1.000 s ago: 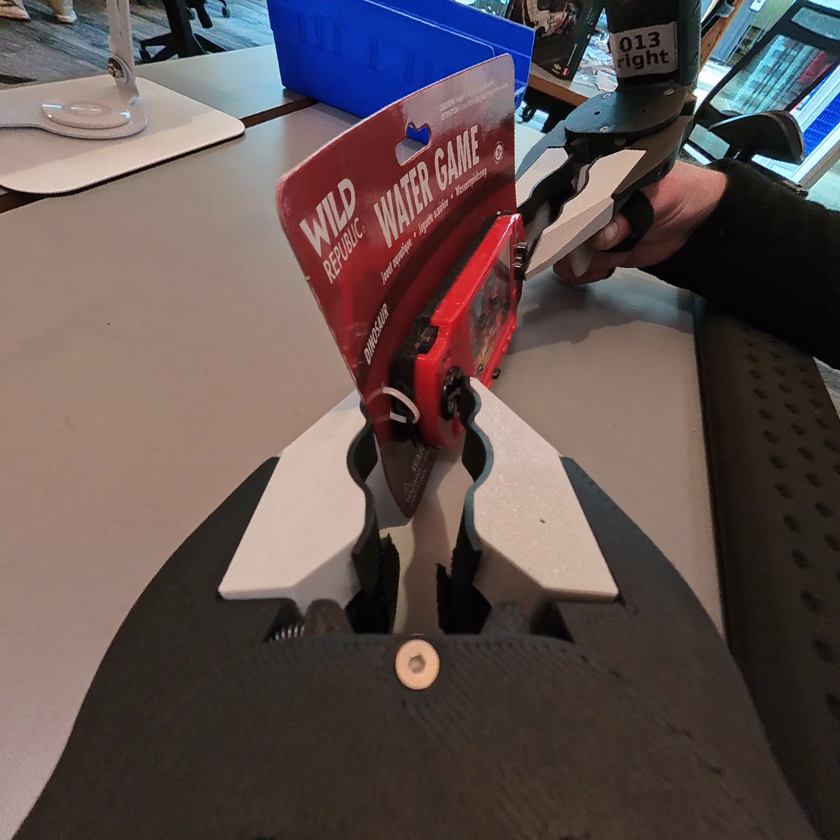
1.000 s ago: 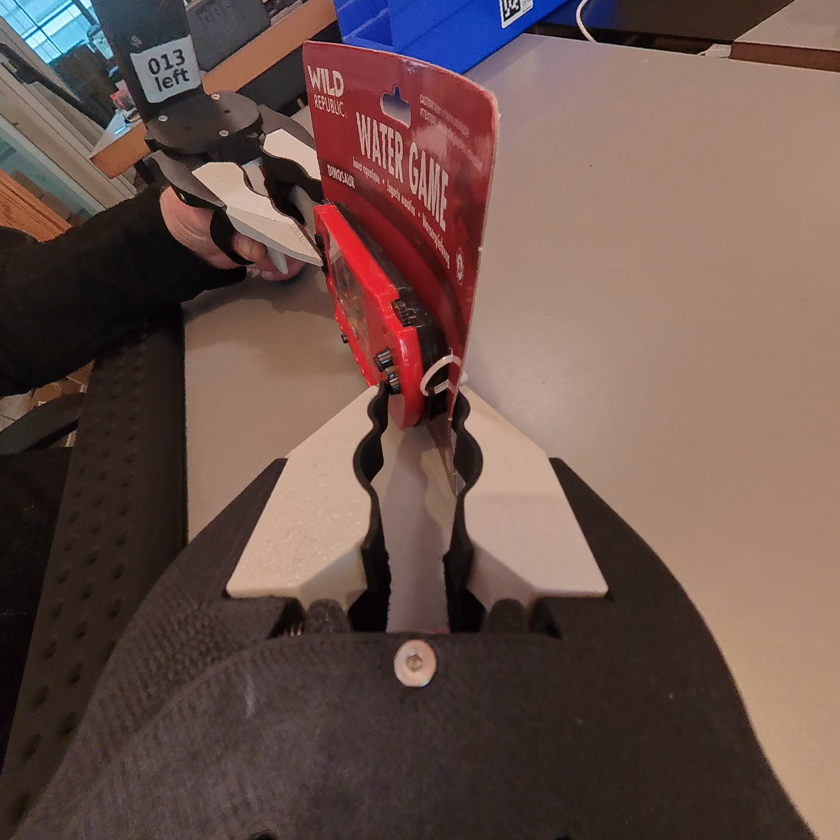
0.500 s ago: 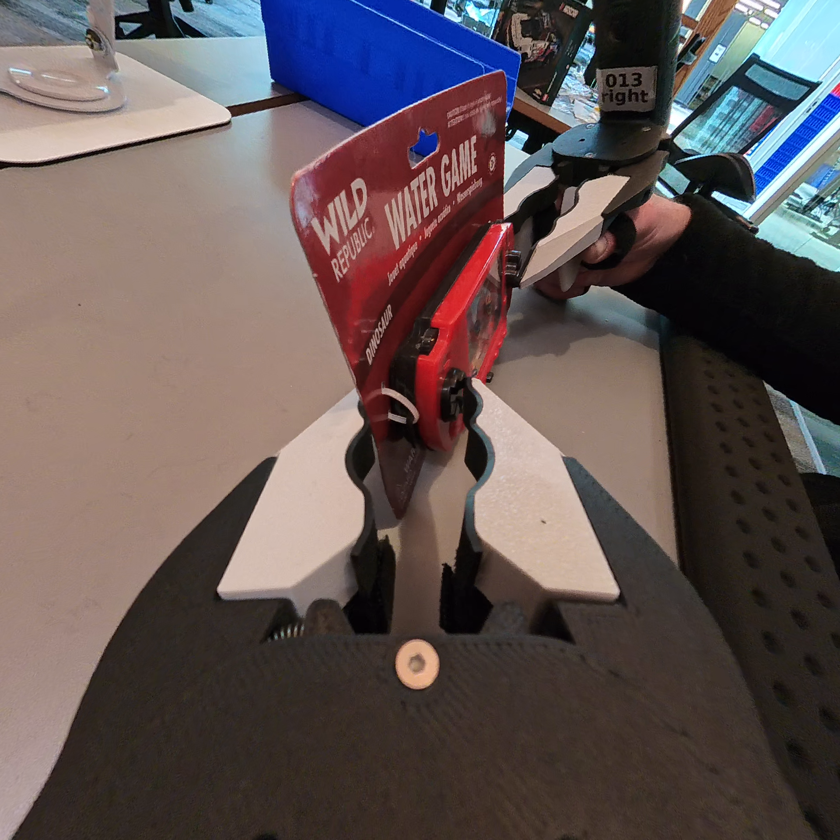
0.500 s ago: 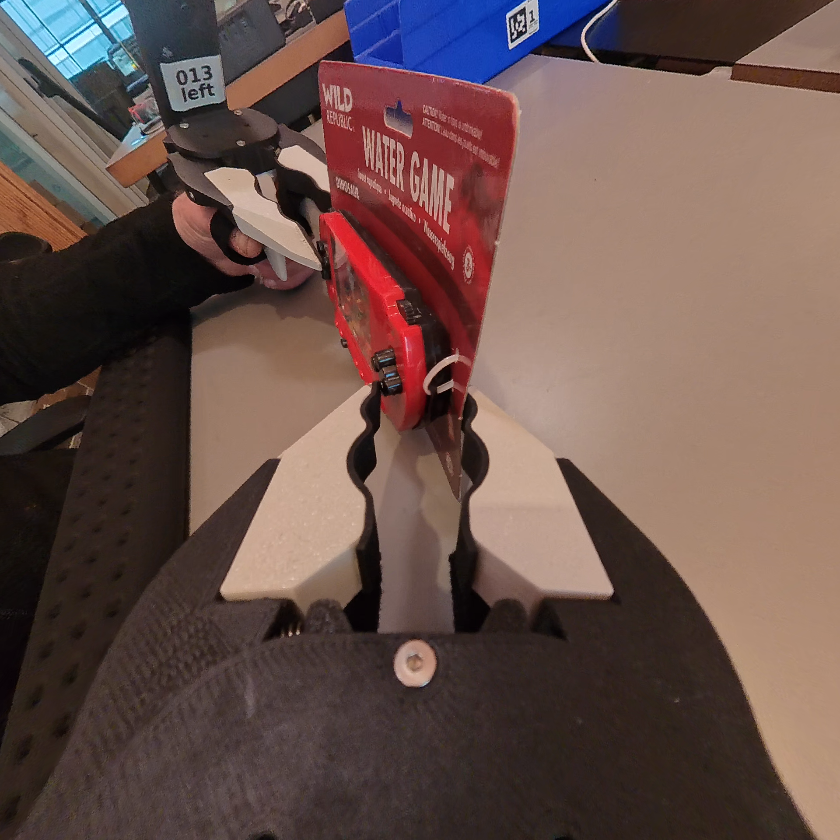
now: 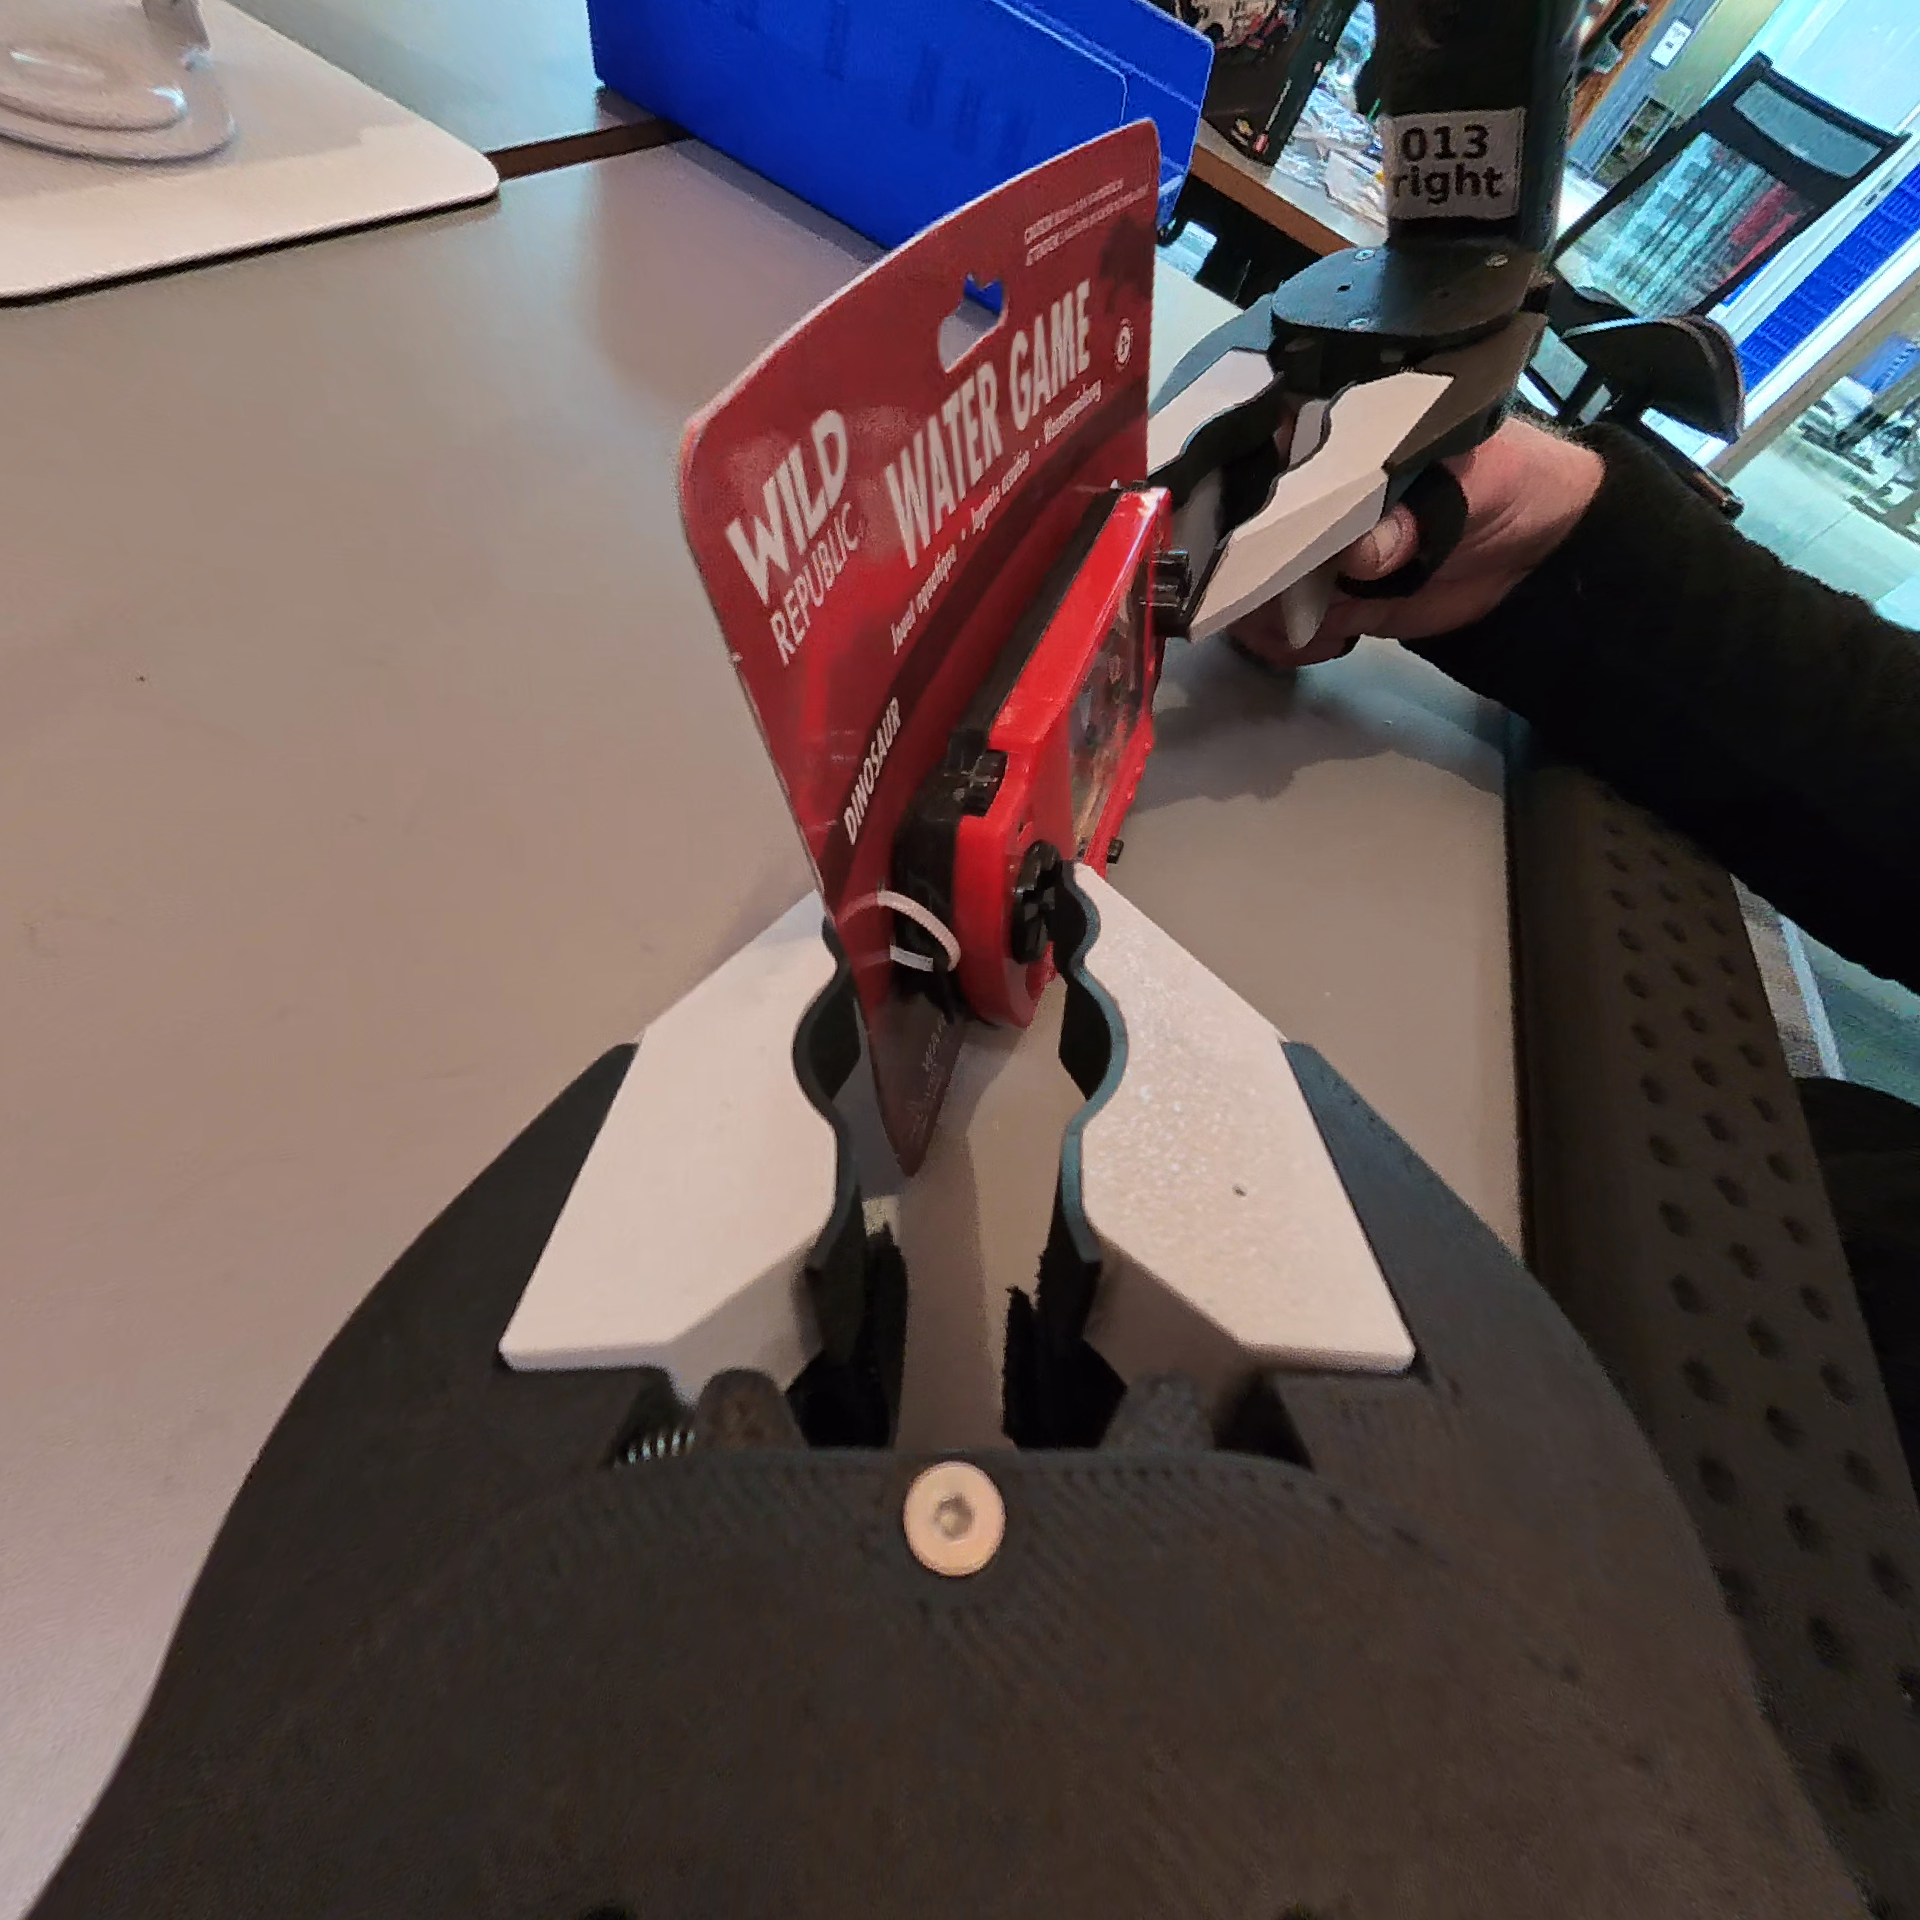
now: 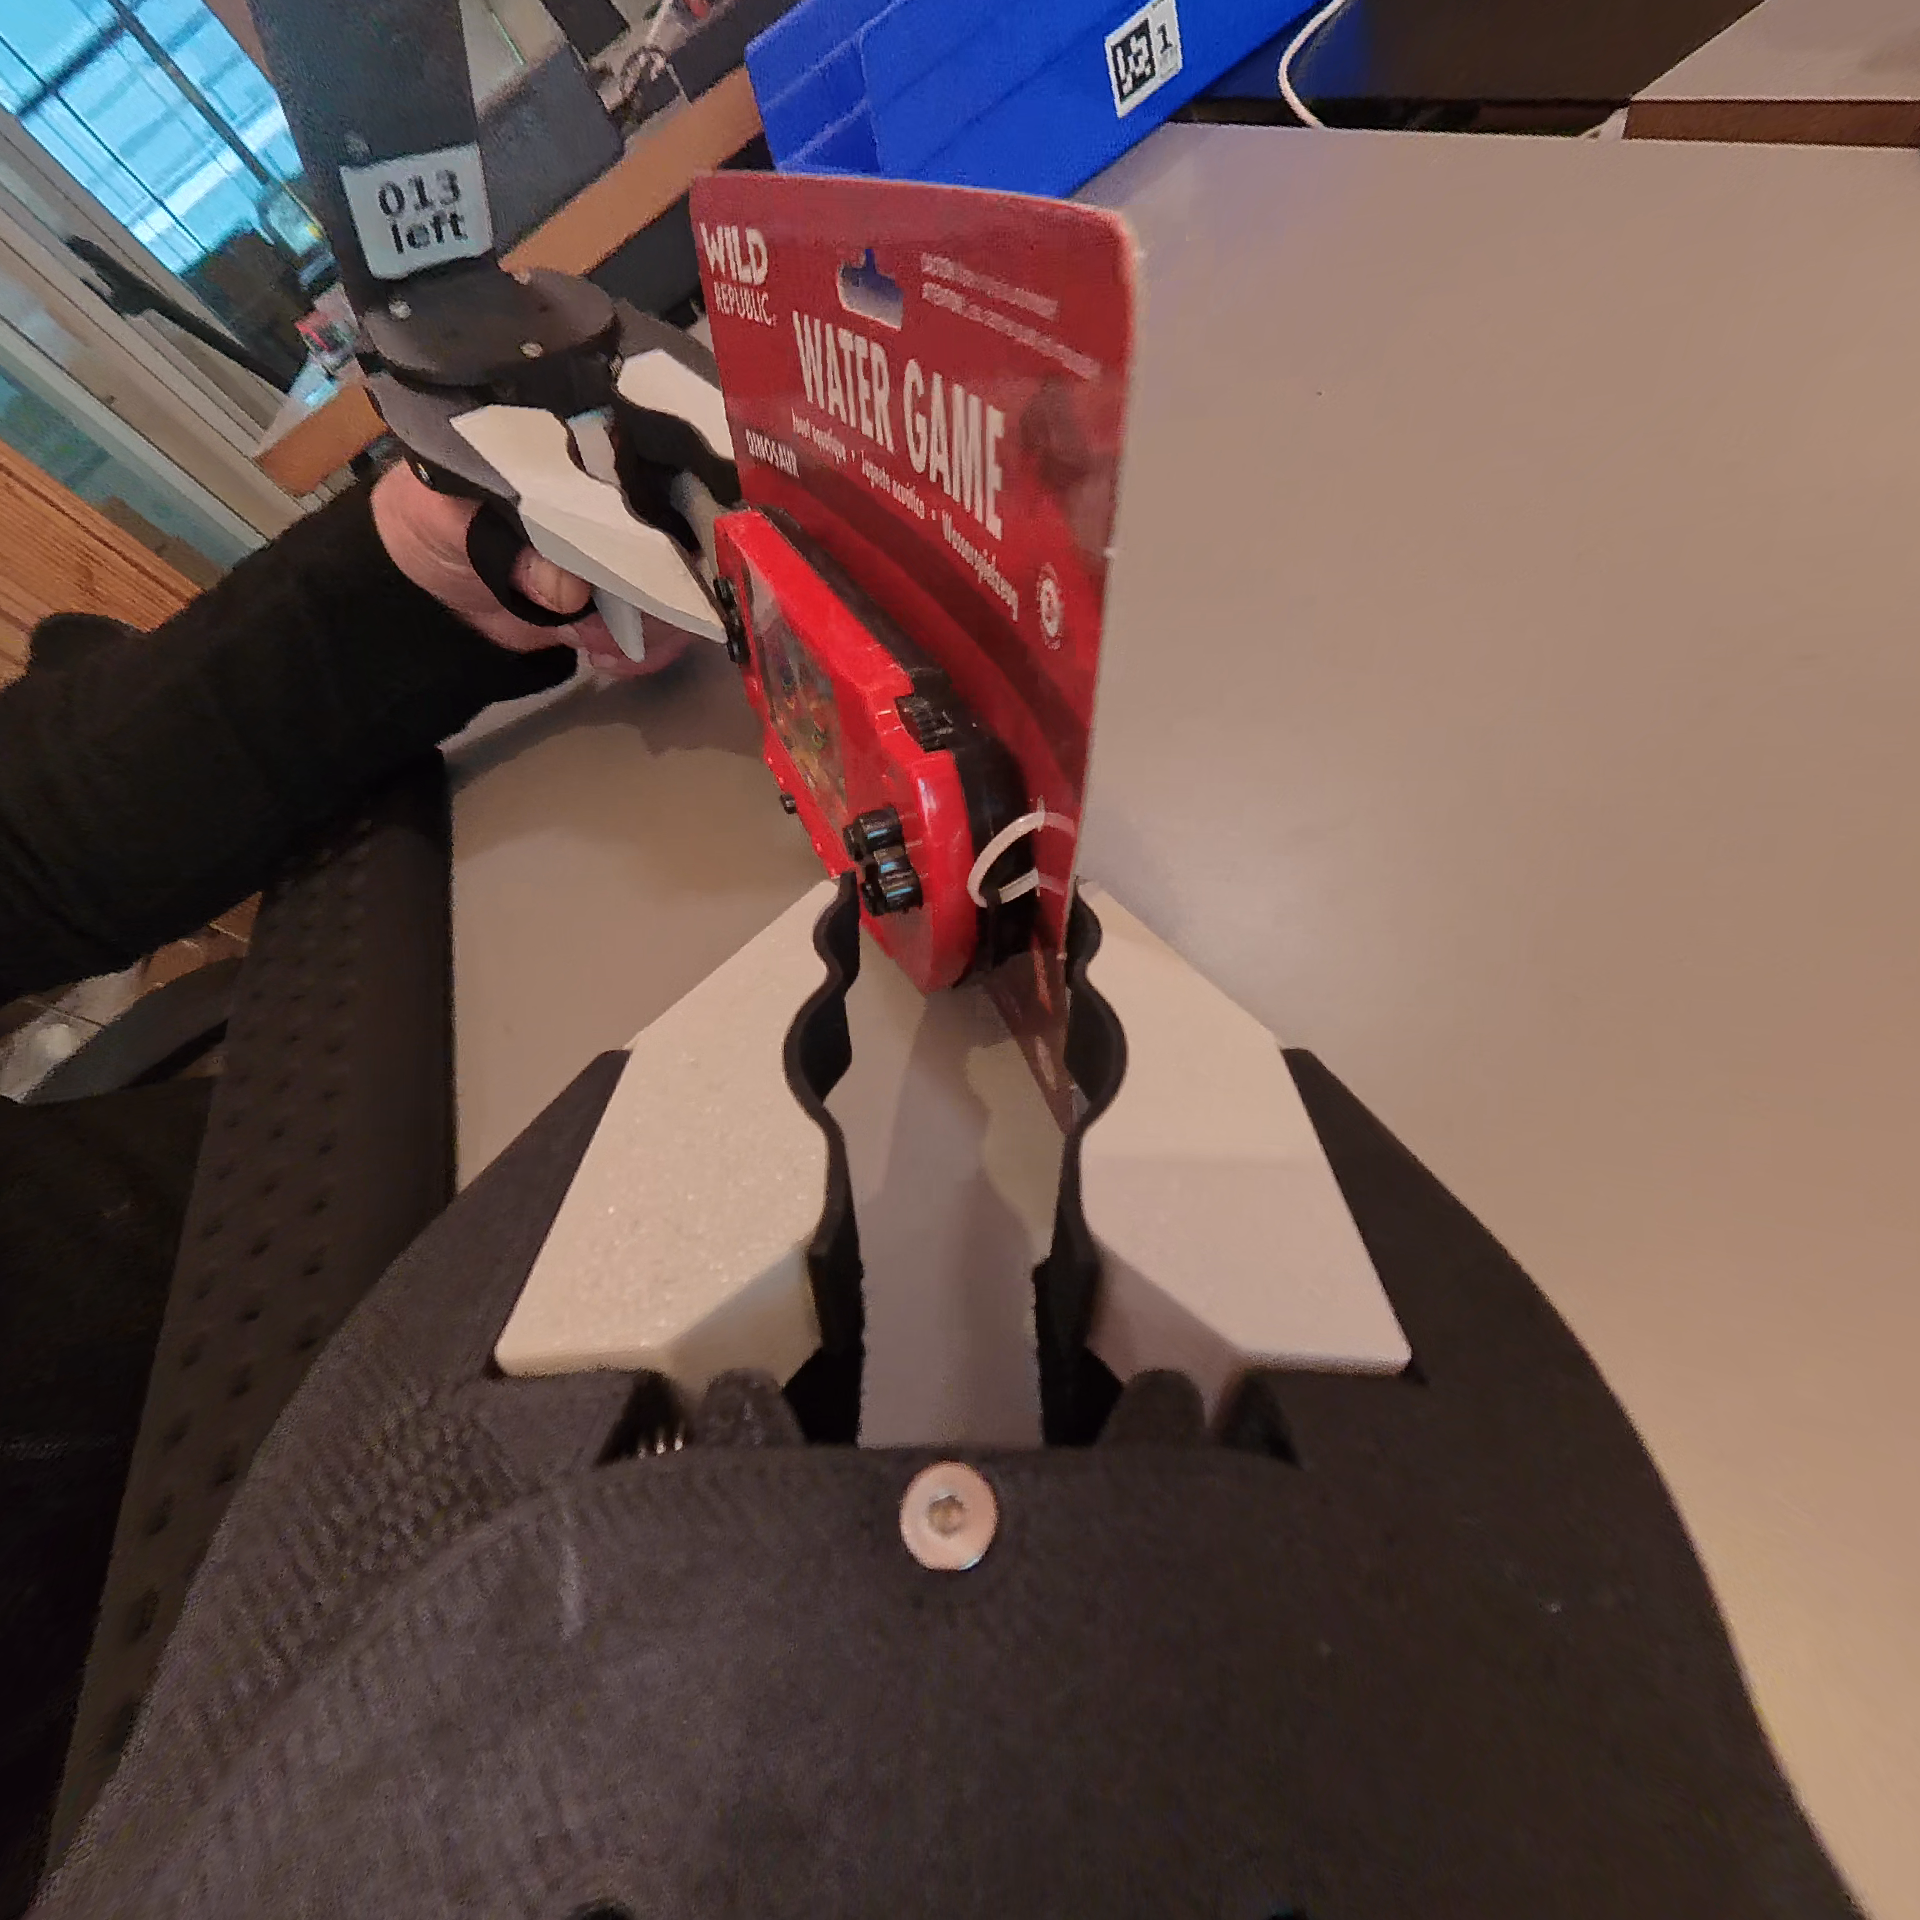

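A red carded toy package (image 5: 935, 499), a red handheld water game zip-tied to a red backing card, is held upright above the grey table (image 5: 364, 675) between both grippers. My left gripper (image 5: 956, 920) is shut on its near end, one finger on the card and the other on the game's black buttons. My right gripper (image 6: 964, 899) is shut on the opposite end of the same package (image 6: 904, 416). Each gripper shows in the other's view, the right (image 5: 1195, 540) and the left (image 6: 686, 561), each held by a hand in a black sleeve.
Blue plastic bins (image 5: 883, 104) stand at the table's far edge and also show in the right wrist view (image 6: 987, 83). A white pad with a clear stand (image 5: 208, 187) lies far left. A black perforated surface (image 5: 1662, 1143) runs along the table's near side.
The package has turned a little between the grippers, so its printed face shows more squarely in the right wrist view. Both grippers keep their hold; the right jaws stand slightly wider.
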